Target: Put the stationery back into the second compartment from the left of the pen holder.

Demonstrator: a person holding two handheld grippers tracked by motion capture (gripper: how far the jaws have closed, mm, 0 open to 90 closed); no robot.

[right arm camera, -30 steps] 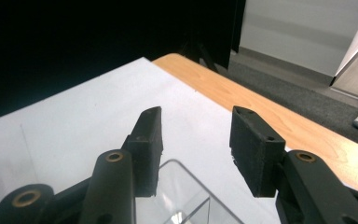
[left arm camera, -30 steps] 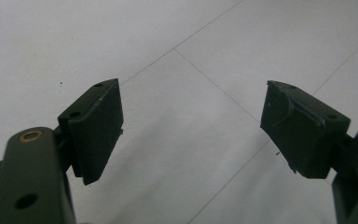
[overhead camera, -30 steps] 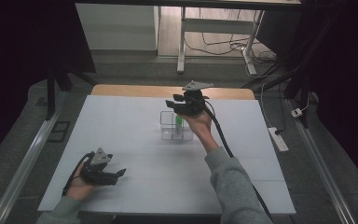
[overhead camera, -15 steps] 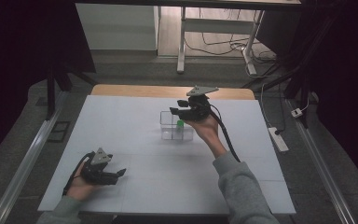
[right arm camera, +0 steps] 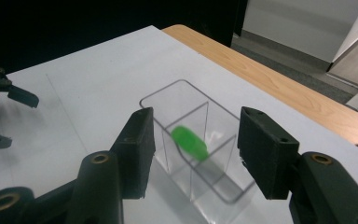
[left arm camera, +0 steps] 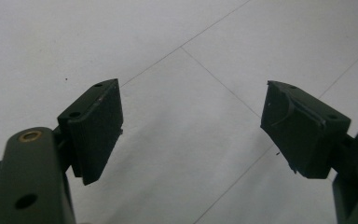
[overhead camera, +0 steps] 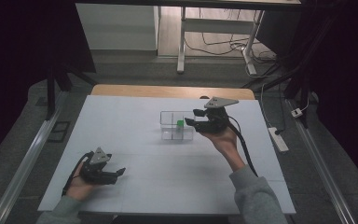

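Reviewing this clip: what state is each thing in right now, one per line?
Clear plastic divided box: upright on the table, open-topped.
Small green oblong piece: inside the box by the divider, blurred.
Right claw: open, jaws have just been opening, holding nothing.
Left claw: open, empty, above the white table.

In the right gripper view the green piece (right arm camera: pixel 189 143) inside the clear box (right arm camera: pixel 168 93) was smeared by blur, so its shape and whether it touched the divider or the floor of its compartment could not be told. The box's near corner ran off the bottom edge, partly behind the right tool (right arm camera: pixel 193 154). In the high view the green piece (overhead camera: pixel 180 123) was too small to make out. The left tool (left arm camera: pixel 191 126) was cut off at the bottom edge of its own view, and the worktop (left arm camera: pixel 191 46) beyond it ran off every edge.
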